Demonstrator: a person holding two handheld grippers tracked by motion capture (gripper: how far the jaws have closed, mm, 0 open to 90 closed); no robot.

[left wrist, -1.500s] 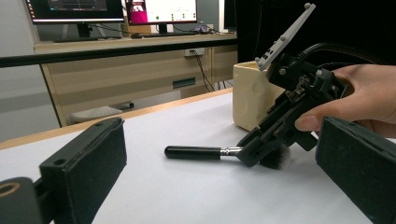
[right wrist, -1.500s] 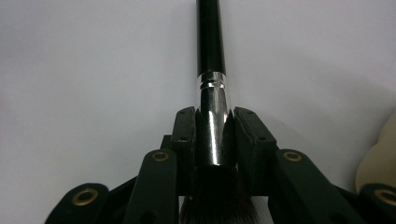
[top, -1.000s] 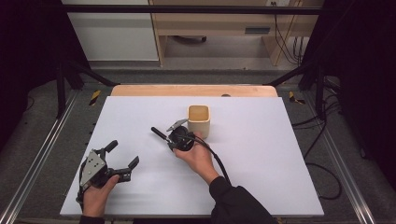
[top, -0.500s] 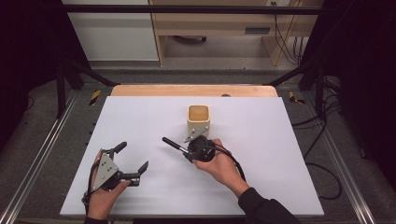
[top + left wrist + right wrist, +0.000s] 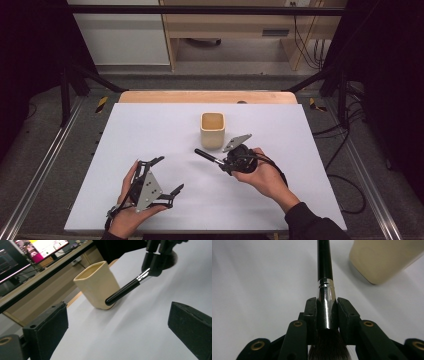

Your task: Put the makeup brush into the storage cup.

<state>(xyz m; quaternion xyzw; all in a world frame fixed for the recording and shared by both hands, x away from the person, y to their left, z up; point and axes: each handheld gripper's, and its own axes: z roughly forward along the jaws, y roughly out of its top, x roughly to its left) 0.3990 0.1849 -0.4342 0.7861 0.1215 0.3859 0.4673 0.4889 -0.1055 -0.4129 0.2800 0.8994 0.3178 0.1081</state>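
- My right gripper (image 5: 226, 165) is pinching a makeup brush (image 5: 210, 158); in the right gripper view the jaws clamp its silver ferrule (image 5: 326, 307) from both sides, bristles (image 5: 329, 346) tucked back between the jaw arms.
- Brush's black handle (image 5: 123, 292) sticks out from the jaws toward the left in the high view, close to level, tip free in the air above the desk (image 5: 150, 135).
- Handle tip sits just near of a cream ceramic cup (image 5: 213, 130); in the left gripper view the tip overlaps the cup's lower wall (image 5: 100, 285), can't tell if it touches.
- Cup stands upright about mid-desk, slightly toward the far side, mouth open upward.
- Right hand (image 5: 262, 175) wraps the gripper body just near and right of the cup; grey three-cornered plate (image 5: 236, 142) on top, tilted toward the cup.
- My left gripper (image 5: 169, 175) is near-left on the desk, well apart from cup and brush; jaws spread wide, nothing between them.
- Left gripper view confirms: two black pads (image 5: 46, 325) far apart, bare white desk between, cup and brush beyond them.
- Left hand (image 5: 131, 200) holds that gripper from underneath at the near edge of the desk.
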